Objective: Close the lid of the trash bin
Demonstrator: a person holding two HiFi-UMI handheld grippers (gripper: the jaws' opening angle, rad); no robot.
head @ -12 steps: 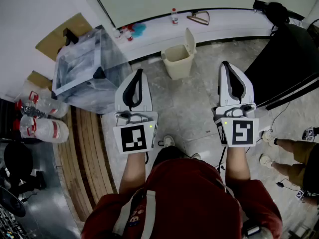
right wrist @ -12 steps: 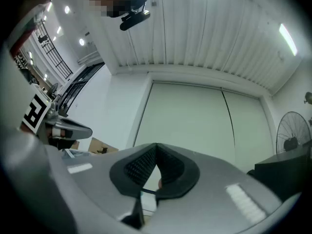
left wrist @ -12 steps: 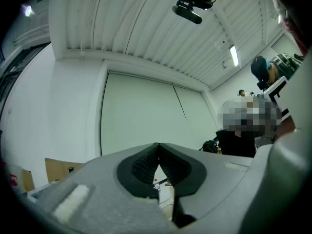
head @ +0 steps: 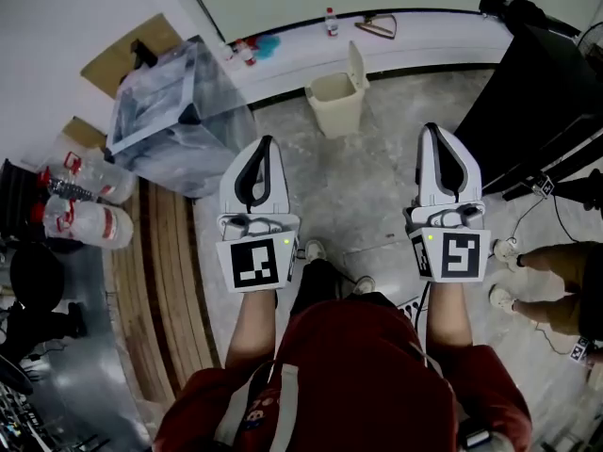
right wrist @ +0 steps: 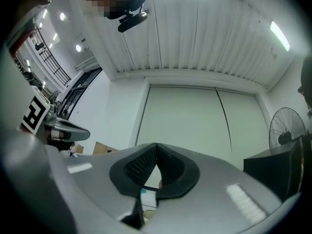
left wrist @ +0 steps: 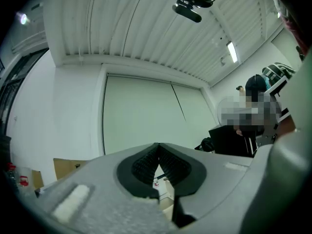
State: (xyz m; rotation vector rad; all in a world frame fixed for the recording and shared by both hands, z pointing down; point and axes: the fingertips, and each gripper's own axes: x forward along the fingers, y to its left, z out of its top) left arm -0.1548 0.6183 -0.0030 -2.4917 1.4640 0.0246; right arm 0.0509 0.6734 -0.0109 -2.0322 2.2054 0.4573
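Note:
The beige trash bin (head: 334,104) stands on the floor by the white ledge, its lid (head: 356,67) upright at the right rim and the mouth open. My left gripper (head: 266,142) is held out in the air short of the bin and to its left, jaws shut and empty. The right gripper (head: 431,130) hovers to the bin's right, also shut on nothing. In the left gripper view the left gripper (left wrist: 157,146) shows black ribbed pads (left wrist: 145,164) meeting at the tip. The right gripper (right wrist: 156,145) looks the same in its own view.
A clear plastic-wrapped box (head: 170,111) stands left of the bin, with large water bottles (head: 83,222) and wooden planks (head: 170,281) nearer. Black furniture (head: 537,92) fills the right. Another person's legs (head: 542,271) stand at the right edge. A small bottle (head: 331,22) sits on the ledge.
The head view has shifted slightly, so the bin and box sit a little higher in the picture. Both grippers keep the same pose and stay shut.

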